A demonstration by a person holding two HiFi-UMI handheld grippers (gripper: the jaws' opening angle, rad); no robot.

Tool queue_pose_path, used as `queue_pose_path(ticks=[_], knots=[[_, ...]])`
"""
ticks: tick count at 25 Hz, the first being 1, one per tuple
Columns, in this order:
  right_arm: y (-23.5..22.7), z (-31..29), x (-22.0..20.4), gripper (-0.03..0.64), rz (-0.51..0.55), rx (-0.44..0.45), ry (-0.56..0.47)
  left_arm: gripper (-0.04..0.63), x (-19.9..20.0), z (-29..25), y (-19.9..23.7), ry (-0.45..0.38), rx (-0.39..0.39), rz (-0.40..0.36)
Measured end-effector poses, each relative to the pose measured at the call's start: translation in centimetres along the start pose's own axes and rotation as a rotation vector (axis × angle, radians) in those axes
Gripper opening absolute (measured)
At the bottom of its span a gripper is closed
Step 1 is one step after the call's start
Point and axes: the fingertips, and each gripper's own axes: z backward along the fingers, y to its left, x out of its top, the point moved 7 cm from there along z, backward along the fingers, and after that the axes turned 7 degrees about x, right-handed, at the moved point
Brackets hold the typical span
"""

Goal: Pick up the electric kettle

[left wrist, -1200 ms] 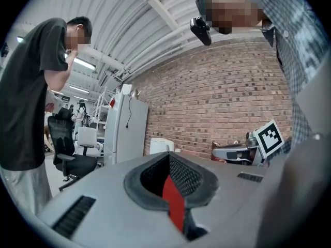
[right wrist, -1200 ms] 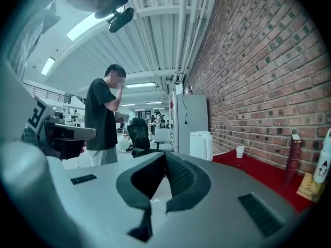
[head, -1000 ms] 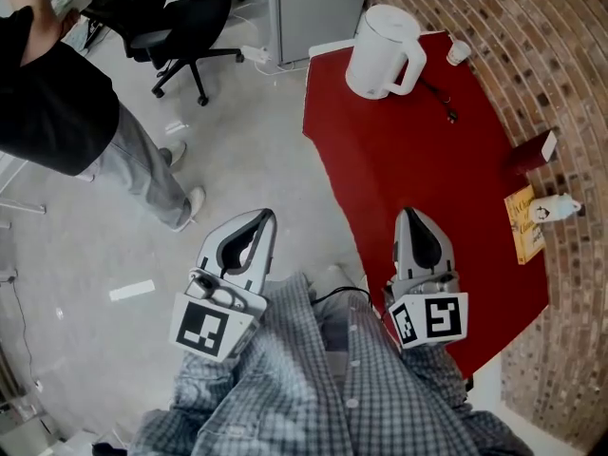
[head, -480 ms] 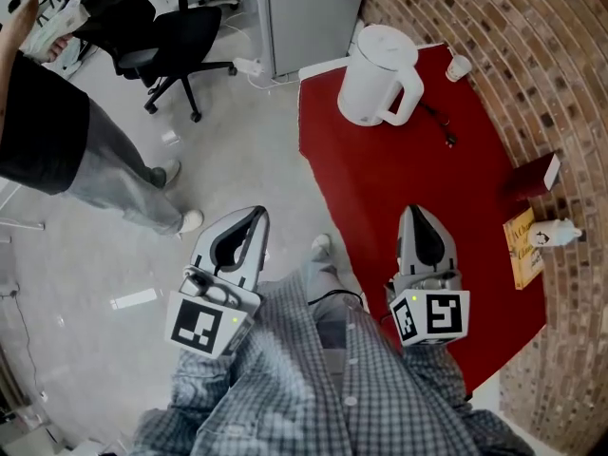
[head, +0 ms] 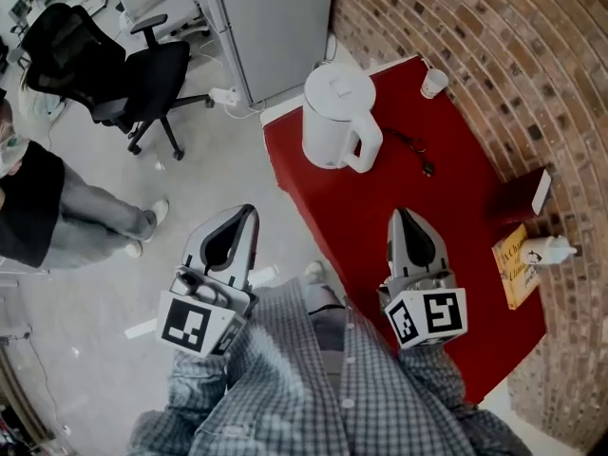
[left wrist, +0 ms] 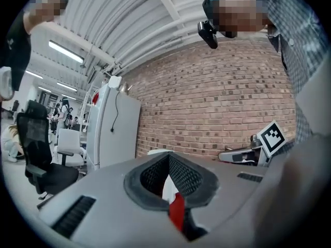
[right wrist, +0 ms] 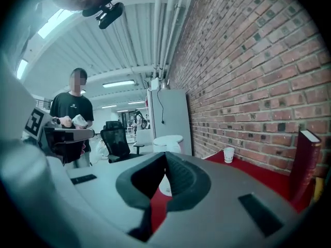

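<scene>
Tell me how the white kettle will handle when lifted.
The kettle looks rigid and smooth-walled, so probably slippery if gripped around the sides; its handle seems the safer hold. Its fill is hidden, so weight is uncertain. Being wide, it should resist tipping.

Bright indoor light, warped gripper views.
Ceiling strip lights [left wrist: 64,51] glare white in the left gripper view. The head view is sharp, with soft shadows on the floor [head: 218,179] and the electric kettle [head: 332,112] nearly washed out against the red tabletop [head: 446,217]. Both gripper views bend and darken at their edges; the left gripper [left wrist: 168,158] and right gripper [right wrist: 165,156] loom blurred up close.
</scene>
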Motion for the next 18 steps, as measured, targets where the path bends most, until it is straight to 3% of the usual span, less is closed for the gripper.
queue_pose_path(ticks=[6, 11, 18], knots=[[-3.4, -1.0, 0.4, 0.006, -0.045, -0.044, -0.012, 0.002, 0.4, -4.9, -0.9, 0.039, -0.062, -0.043], [-4.5, -0.8, 0.2, 0.006, -0.042, -0.094, 0.000, 0.002, 1.4, -8.2, -1.6, -0.027, -0.132, -0.025], [-6.1, -2.0, 0.1, 0.006, -0.043, -0.192, -0.003, 0.002, 1.2, -13.1, 0.6, 0.008, -0.125, -0.086]])
